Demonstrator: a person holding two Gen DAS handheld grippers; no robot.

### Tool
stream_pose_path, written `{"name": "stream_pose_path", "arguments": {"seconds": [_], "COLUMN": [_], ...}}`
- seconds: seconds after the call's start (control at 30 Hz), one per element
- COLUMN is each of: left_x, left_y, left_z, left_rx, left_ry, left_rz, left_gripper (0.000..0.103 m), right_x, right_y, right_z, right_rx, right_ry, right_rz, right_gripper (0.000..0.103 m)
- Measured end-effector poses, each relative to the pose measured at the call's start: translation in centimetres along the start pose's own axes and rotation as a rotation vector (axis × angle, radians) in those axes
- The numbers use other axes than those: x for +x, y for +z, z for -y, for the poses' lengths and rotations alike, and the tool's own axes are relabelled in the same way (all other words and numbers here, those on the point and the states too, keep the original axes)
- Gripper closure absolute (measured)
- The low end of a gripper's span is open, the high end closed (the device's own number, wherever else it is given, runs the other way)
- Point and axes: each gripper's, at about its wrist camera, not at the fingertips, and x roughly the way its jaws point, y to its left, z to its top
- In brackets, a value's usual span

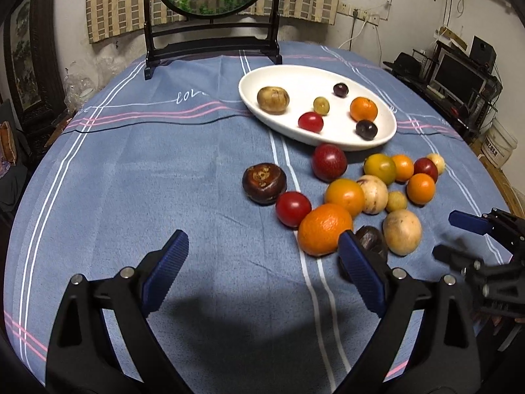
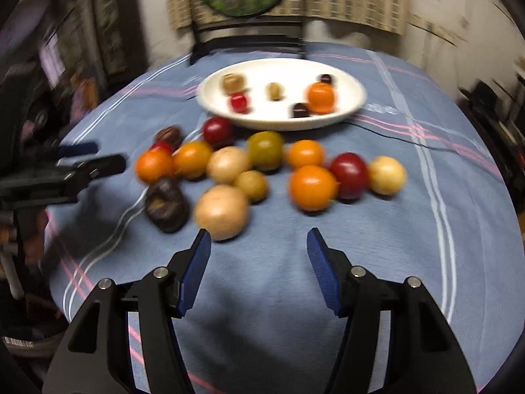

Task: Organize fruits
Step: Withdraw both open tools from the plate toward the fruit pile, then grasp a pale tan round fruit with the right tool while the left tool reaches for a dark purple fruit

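A white oval plate (image 1: 387, 131) (image 2: 356, 98) at the far side of the table holds several small fruits, among them an orange (image 1: 363, 109) and a red tomato (image 1: 310, 121). In front of it, several loose fruits lie on the blue cloth: a large orange (image 1: 323, 229), a red tomato (image 1: 293, 208), a dark brown fruit (image 1: 264, 183), a pale round fruit (image 1: 402, 232) (image 2: 221, 212). My left gripper (image 1: 264, 248) is open and empty, just in front of the large orange. My right gripper (image 2: 257, 246) (image 1: 448, 234) is open and empty, near the pale fruit. The right wrist view is blurred.
A black wooden stand (image 1: 210, 49) with a round painted screen stands at the table's far edge behind the plate. Shelves with a monitor (image 1: 459, 78) stand to the right of the table. The cloth's near left part (image 1: 131, 180) bears no objects.
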Motion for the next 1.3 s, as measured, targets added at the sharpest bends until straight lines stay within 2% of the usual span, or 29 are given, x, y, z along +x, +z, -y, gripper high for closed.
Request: {"name": "stream_pose_path", "arguments": {"seconds": [0.4, 0.67, 0.73, 0.77, 0.8, 1.17, 1.3], "left_x": [0.9, 1.0, 1.1, 1.2, 1.3, 1.4, 1.5], "left_y": [0.1, 0.2, 0.2, 0.2, 0.2, -0.1, -0.1], "left_z": [-0.7, -0.7, -0.8, -0.8, -0.9, 0.2, 0.6], "left_rx": [-0.010, -0.009, -0.009, -0.009, -0.008, 0.013, 0.000], "left_ry": [-0.032, -0.041, -0.041, -0.040, -0.040, -0.054, -0.086], "left_rz": [-0.026, -0.031, -0.035, -0.036, -0.039, -0.058, -0.078], "left_gripper": [0.008, 0.007, 0.007, 0.007, 0.007, 0.007, 0.007], "right_x": [2.9, 4.5, 4.7, 4.8, 4.8, 3.3, 2.8], "right_y": [0.7, 1.6, 1.8, 1.8, 1.9, 1.1, 0.3], "right_z": [-0.9, -2.1, -2.1, -2.2, -2.2, -0.4, 0.2], "right_rx": [-0.050, -0.098, -0.099, -0.100, -0.103, -0.049, -0.027], "right_ry": [-0.002, -0.011, -0.016, -0.013, -0.020, -0.006, -0.001], "right_rz": [-0.066, -0.078, -0.077, -0.080, -0.078, -0.046, -0.043], "right_gripper": [0.041, 0.041, 0.045, 0.053, 0.057, 0.058, 0.058]}}
